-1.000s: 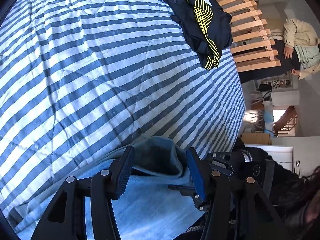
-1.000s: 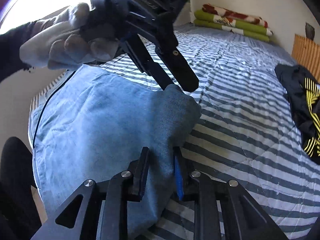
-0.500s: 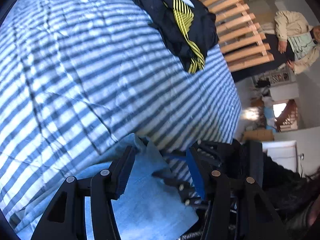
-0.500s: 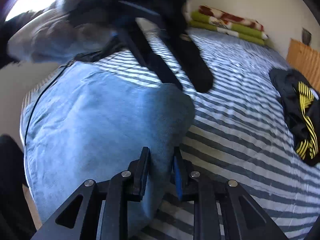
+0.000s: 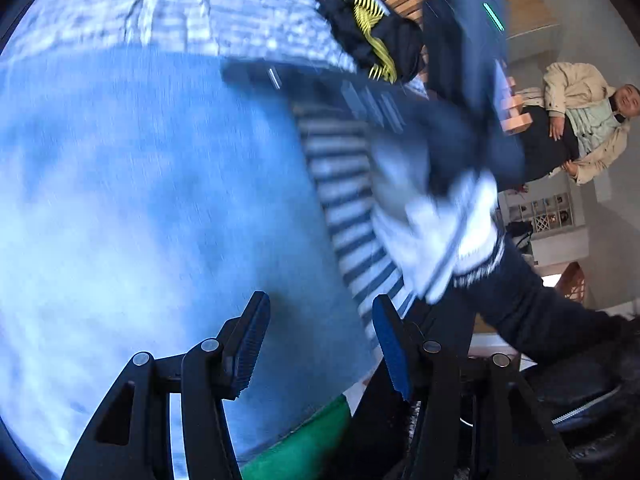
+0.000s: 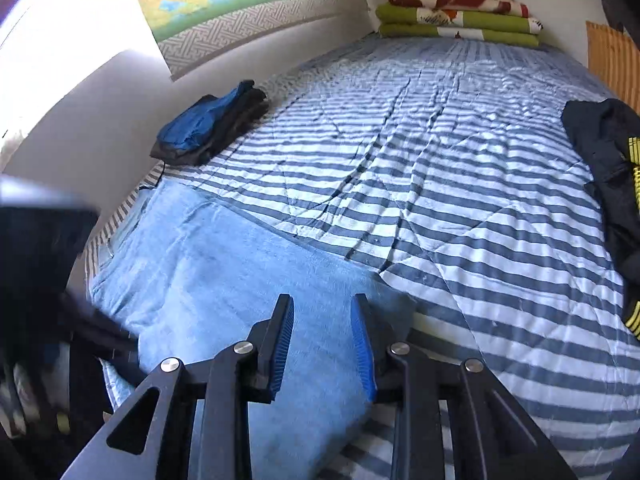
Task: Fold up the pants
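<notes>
Pants [image 6: 224, 280], pale blue denim, lie flat on the striped quilt [image 6: 460, 184] at its near edge. We hold the right gripper [image 6: 323, 342] over their corner; its jaws, just closing a little, stand narrowly apart, gripping nothing. Our left gripper [image 5: 318, 344] hangs over the pants, half open, empty.

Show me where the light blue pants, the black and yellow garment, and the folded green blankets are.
light blue pants [image 6: 224, 280]: right wrist view, middle of fabric.
black and yellow garment [image 6: 604, 168]: right wrist view, dark part.
folded green blankets [image 6: 460, 24]: right wrist view, green layer.
</notes>
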